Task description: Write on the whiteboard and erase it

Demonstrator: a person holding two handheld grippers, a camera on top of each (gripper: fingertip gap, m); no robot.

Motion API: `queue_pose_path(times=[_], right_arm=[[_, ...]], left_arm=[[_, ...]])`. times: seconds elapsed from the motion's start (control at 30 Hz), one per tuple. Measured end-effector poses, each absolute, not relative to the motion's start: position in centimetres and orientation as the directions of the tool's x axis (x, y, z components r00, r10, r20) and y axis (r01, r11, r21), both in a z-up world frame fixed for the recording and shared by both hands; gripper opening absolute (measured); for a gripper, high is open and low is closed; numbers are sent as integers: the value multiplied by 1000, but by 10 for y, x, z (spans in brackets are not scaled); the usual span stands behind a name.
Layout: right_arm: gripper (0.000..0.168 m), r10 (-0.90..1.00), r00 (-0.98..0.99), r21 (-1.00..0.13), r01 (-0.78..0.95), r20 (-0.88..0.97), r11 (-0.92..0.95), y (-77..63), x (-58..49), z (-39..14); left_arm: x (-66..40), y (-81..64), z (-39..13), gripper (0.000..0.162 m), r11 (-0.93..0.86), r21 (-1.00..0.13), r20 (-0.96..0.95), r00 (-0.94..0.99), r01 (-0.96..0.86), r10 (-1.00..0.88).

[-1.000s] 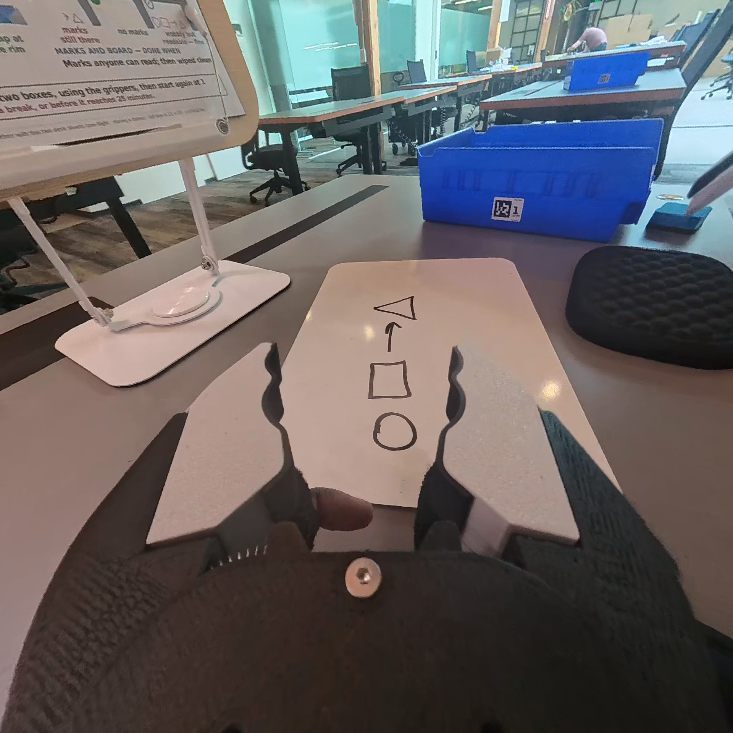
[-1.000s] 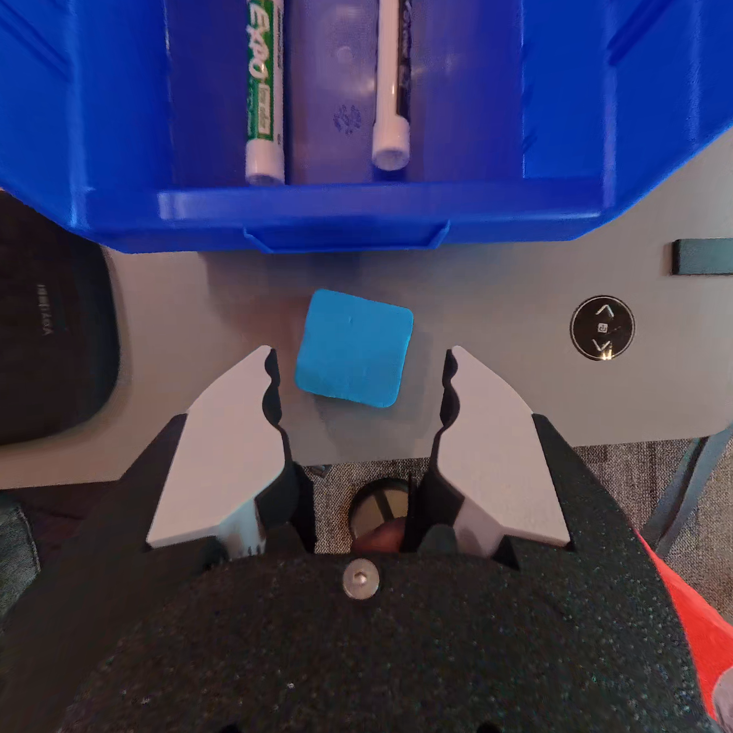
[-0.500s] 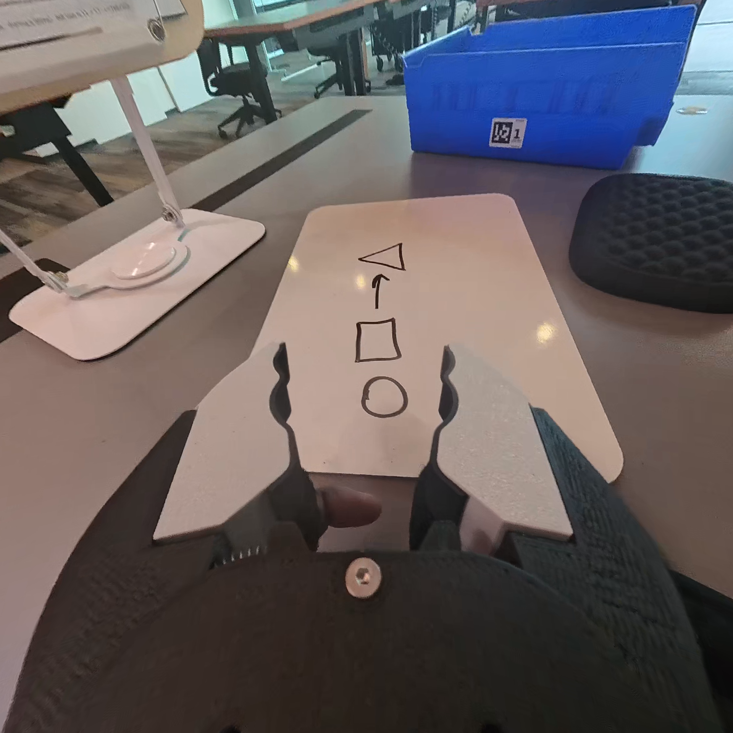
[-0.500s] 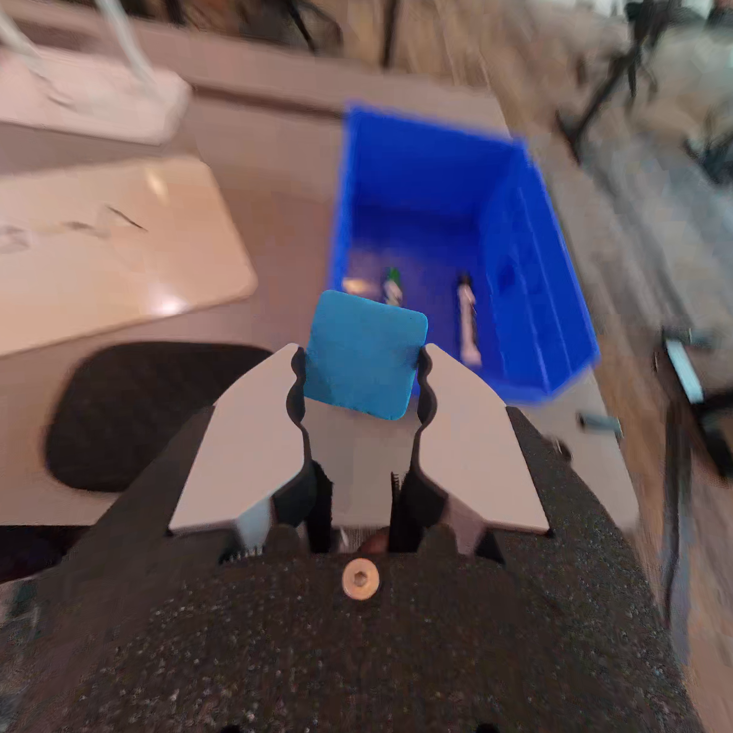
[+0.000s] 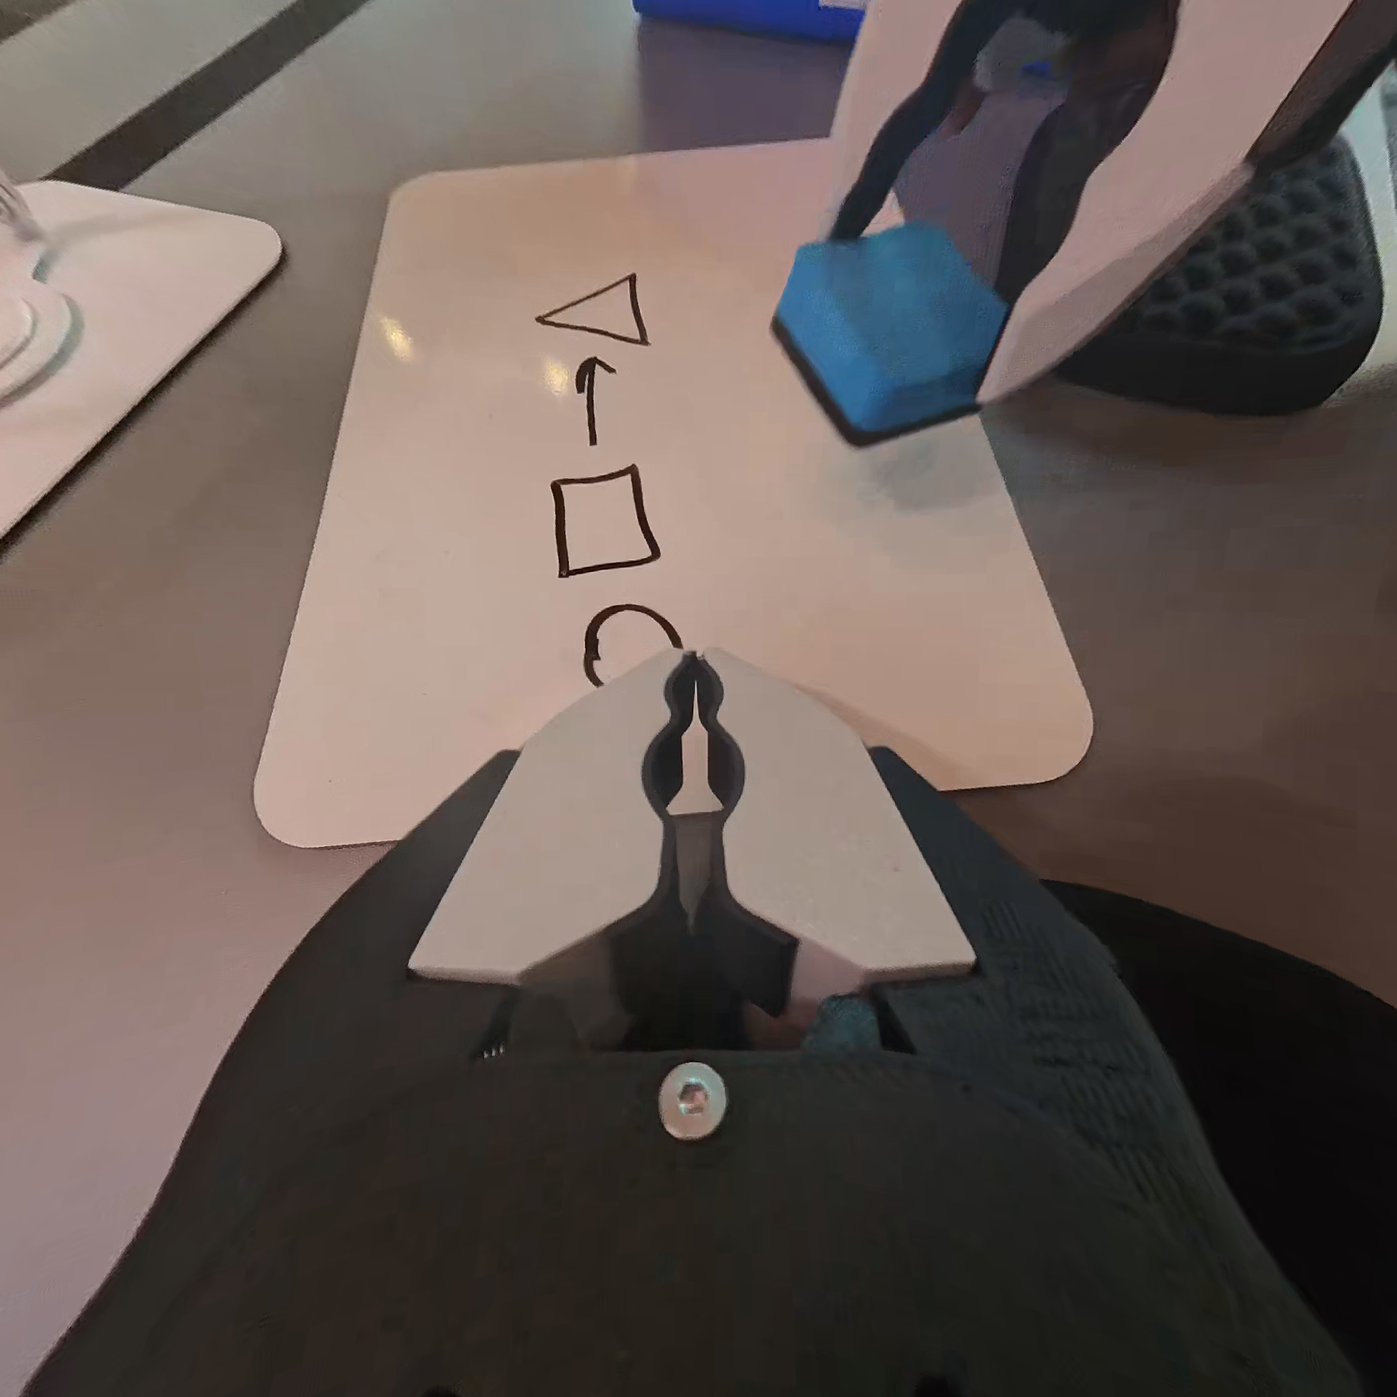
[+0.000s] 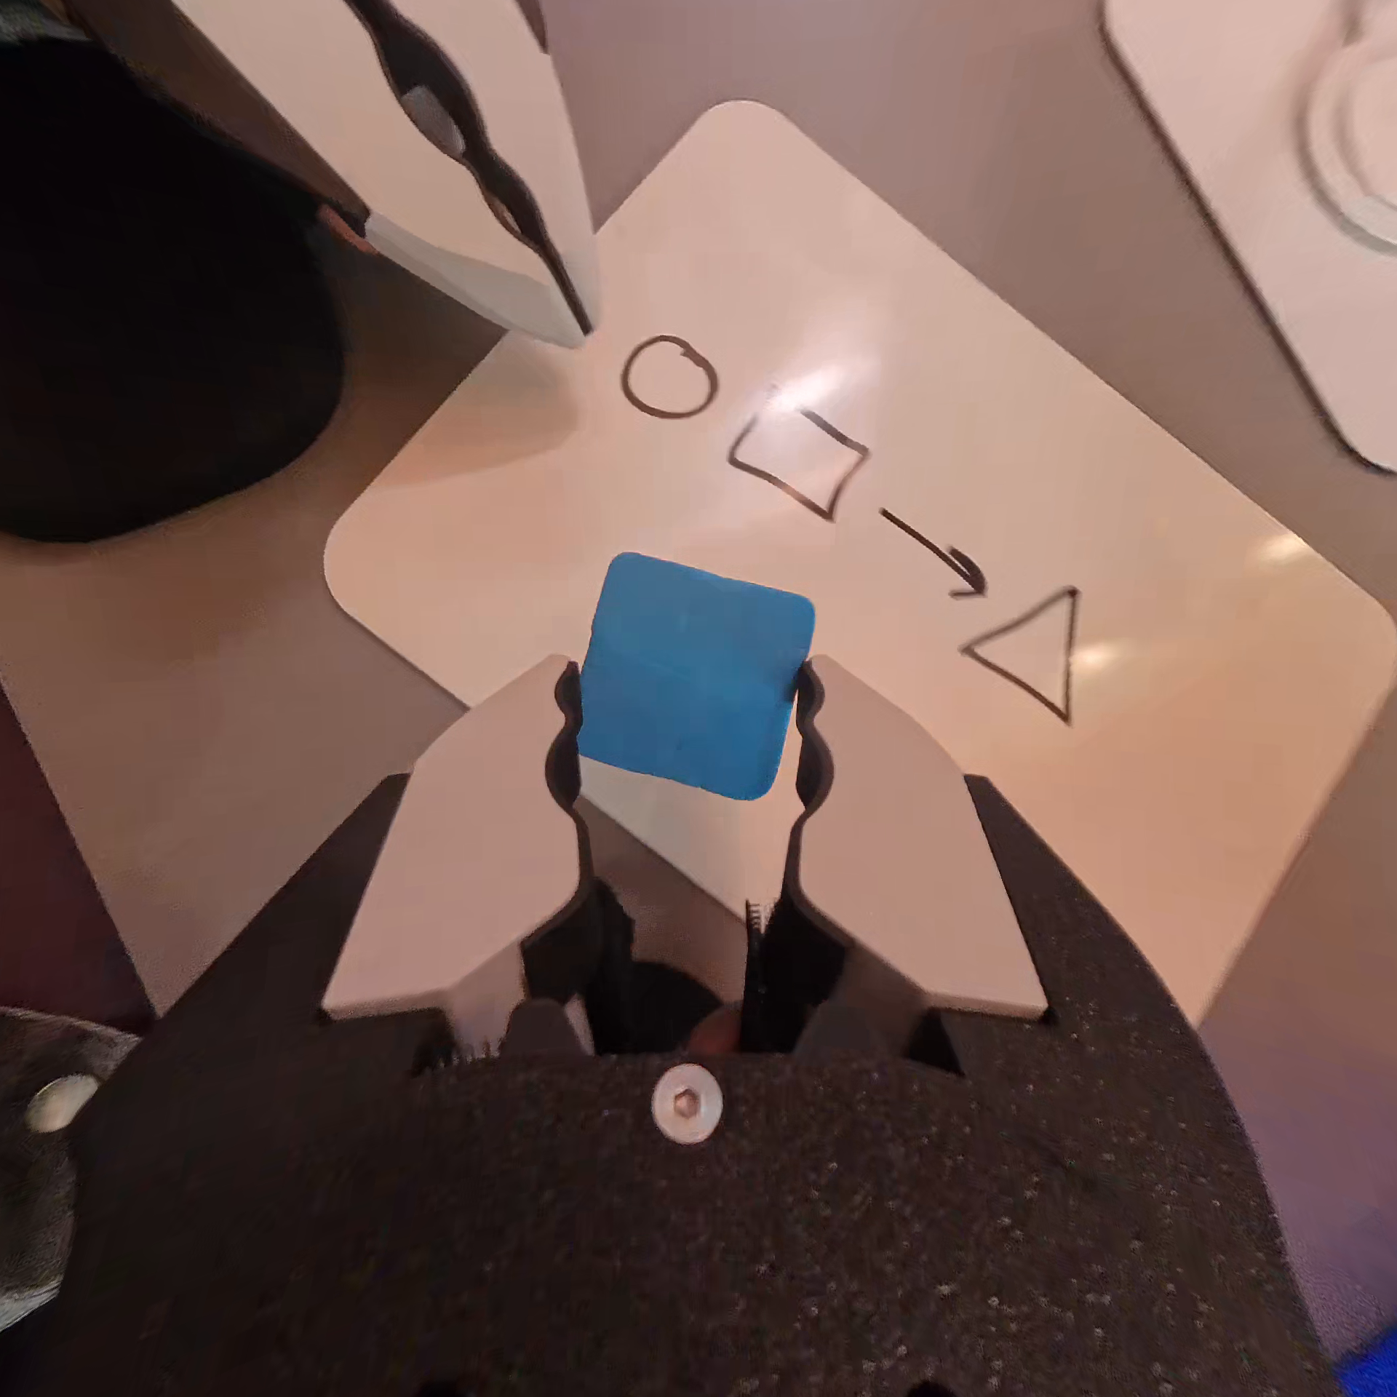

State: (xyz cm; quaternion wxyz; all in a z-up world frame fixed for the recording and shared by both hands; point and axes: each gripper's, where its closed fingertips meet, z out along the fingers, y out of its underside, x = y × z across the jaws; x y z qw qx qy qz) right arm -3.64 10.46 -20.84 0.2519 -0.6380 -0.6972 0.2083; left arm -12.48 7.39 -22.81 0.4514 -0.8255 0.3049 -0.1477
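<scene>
The whiteboard (image 5: 794, 574) lies flat on the table with a black triangle, arrow, square and circle drawn down its middle; it also shows in the right wrist view (image 6: 1058, 453). My left gripper (image 5: 692, 655) is shut and empty, its tips over the board's near end at the circle; it also shows in the right wrist view (image 6: 582, 332). My right gripper (image 6: 688, 669) is shut on the blue eraser (image 6: 692, 680). In the left wrist view it (image 5: 907, 317) holds the eraser (image 5: 884, 332) tilted, a little above the board's right side beside the triangle.
A black padded rest (image 5: 1247, 302) lies right of the board. A white stand base (image 5: 113, 317) sits to the left and shows in the right wrist view (image 6: 1247, 151). The blue bin's edge (image 5: 756, 19) is beyond the board's far end. My hands' fingertips stand some 11 centimetres from each other.
My right gripper closed on the eraser by the blue bin and carried it over the whiteboard. My left gripper shut and dropped its tips to the board's near end.
</scene>
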Motion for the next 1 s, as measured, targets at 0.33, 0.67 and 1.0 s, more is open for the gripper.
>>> queue_pose_path(times=[0.33,0.67,1.0], right_arm=[[67,990,-141,-575,808,20,127,93,-66,-227],[52,984,-177,-514,841,33,169,88,-67,-234],[52,966,-244,-462,849,86,256,97,-109,-234]], left_arm=[[-133,64,-233,1,-482,-777,-1,765,-406,-644],[-137,60,-242,9,-501,-728,-35,755,-469,-655],[-139,57,-251,2,-576,-686,5,789,-445,-615]])
